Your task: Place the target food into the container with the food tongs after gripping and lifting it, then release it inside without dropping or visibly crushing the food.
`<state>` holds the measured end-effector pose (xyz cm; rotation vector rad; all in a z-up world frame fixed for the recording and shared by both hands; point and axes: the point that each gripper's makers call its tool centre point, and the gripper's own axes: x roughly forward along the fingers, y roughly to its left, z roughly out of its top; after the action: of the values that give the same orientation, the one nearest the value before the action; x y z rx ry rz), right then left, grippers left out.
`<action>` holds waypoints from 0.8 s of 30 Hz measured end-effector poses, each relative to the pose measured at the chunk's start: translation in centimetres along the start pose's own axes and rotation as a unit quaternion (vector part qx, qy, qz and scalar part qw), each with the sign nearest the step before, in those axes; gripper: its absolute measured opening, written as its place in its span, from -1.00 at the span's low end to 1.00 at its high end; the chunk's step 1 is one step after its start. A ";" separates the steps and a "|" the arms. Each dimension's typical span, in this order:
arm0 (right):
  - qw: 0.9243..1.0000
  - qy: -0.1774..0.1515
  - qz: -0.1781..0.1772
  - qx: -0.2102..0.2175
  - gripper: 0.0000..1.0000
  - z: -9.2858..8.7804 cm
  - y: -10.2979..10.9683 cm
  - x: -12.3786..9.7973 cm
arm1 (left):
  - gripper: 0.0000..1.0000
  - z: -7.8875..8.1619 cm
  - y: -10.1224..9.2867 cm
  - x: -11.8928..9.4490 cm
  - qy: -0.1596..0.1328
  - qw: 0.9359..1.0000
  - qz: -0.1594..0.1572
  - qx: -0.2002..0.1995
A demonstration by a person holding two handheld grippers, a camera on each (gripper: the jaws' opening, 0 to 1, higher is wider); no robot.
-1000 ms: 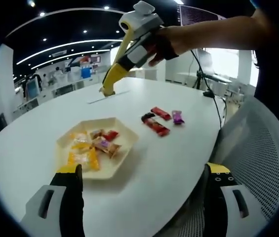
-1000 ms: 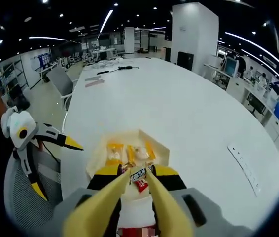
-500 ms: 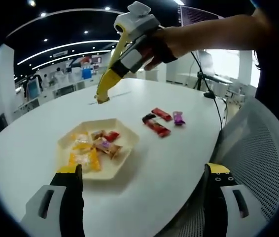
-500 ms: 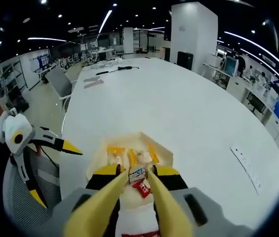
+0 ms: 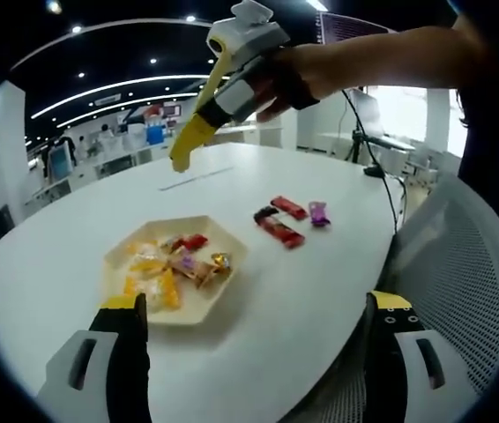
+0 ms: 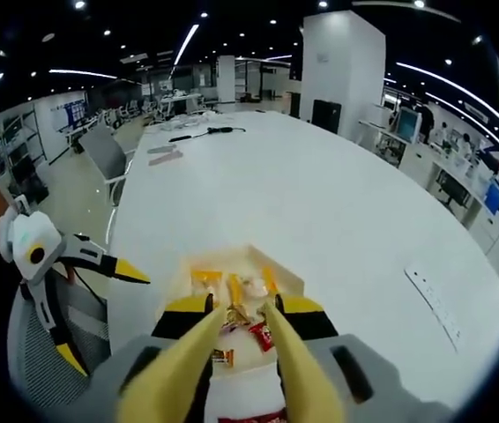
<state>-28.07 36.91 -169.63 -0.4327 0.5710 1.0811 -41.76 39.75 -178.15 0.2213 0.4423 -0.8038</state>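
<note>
A cream hexagonal tray (image 5: 204,303) on the white table holds several wrapped candies, among them yellow ones (image 5: 148,273) and a small brown-and-gold one (image 5: 220,260) near its right rim. Above the tray, a hand holds my right gripper (image 5: 179,161), yellow tongs pointing down. In the right gripper view the right gripper (image 6: 243,308) stands open, nothing between its tips, over the tray (image 6: 289,282) and its candies (image 6: 259,333). My left gripper (image 5: 258,304) is wide open at the table's near edge, and its yellow tips (image 6: 100,313) come in from the left.
Two red bars (image 5: 282,231) and a purple candy (image 5: 317,211) lie loose on the table to the right of the tray. A flat white strip (image 5: 195,174) lies farther back. A grey mesh chair (image 5: 465,264) stands at the table's edge, near a black cable (image 5: 382,176).
The candy held between the right tongs half a second ago now lies in the tray. The right gripper has risen a little and its tips hold nothing. The left gripper stayed put.
</note>
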 end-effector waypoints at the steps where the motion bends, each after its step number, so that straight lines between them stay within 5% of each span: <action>1: 1.000 -0.001 -0.003 -0.002 -0.46 0.0 -0.1 -0.1 | 0.98 0.0 0.0 0.0 0.001 1.000 -0.001 -0.001; 24: 0.999 -0.008 -0.040 0.012 -0.44 -1.8 -2.2 -4.9 | 0.98 -0.2 -0.8 0.0 0.003 1.000 -0.020 -0.001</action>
<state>-28.20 31.51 -167.80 -0.4223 0.5473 0.9994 -42.39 39.30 -178.37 0.2137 0.4552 -0.8424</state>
